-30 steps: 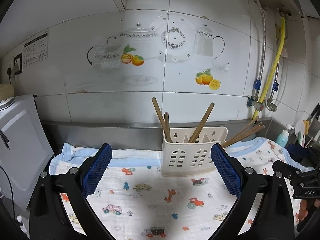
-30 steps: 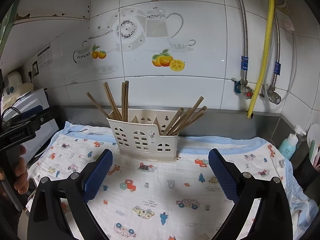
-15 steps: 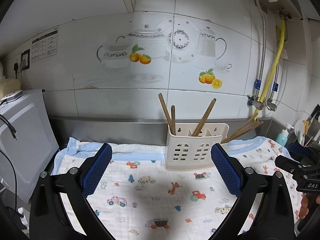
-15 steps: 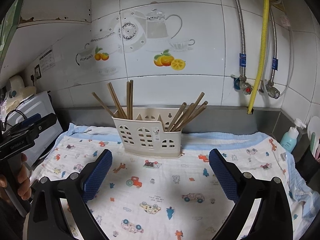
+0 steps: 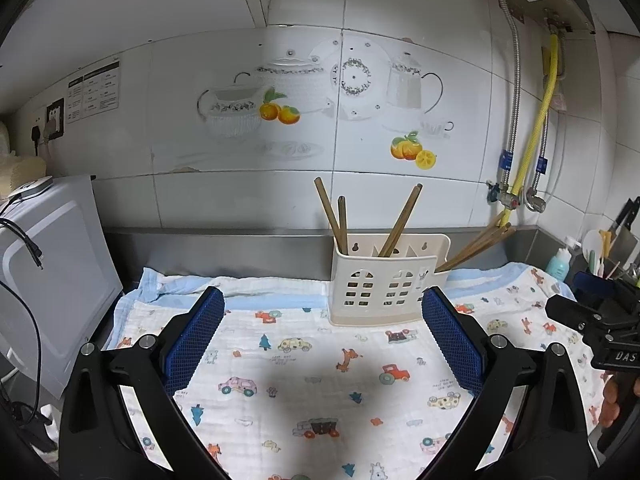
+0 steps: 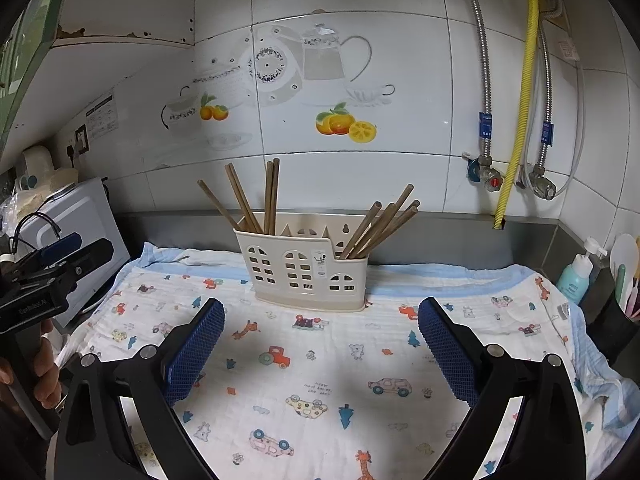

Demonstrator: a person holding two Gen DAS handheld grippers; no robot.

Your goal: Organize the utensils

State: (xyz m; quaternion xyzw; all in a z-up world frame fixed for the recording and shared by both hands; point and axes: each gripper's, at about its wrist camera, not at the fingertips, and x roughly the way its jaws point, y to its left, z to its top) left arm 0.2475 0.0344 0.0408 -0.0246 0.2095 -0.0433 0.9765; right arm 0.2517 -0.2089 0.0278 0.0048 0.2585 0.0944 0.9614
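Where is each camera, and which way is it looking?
Left wrist: sits on the left tool, looking forward over the cloth at the holder and tiled wall; its own open fingers show, plus the right tool at the right edge.
Right wrist: sits on the right tool, facing the same holder from farther right; its open fingers and the left tool with a hand show.
Shared: holder, chopsticks, cloth, wall.

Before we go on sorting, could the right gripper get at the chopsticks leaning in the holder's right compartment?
Probably yes: the right gripper is open and empty, only bare cloth lies before the holder, and the chopsticks stick out.
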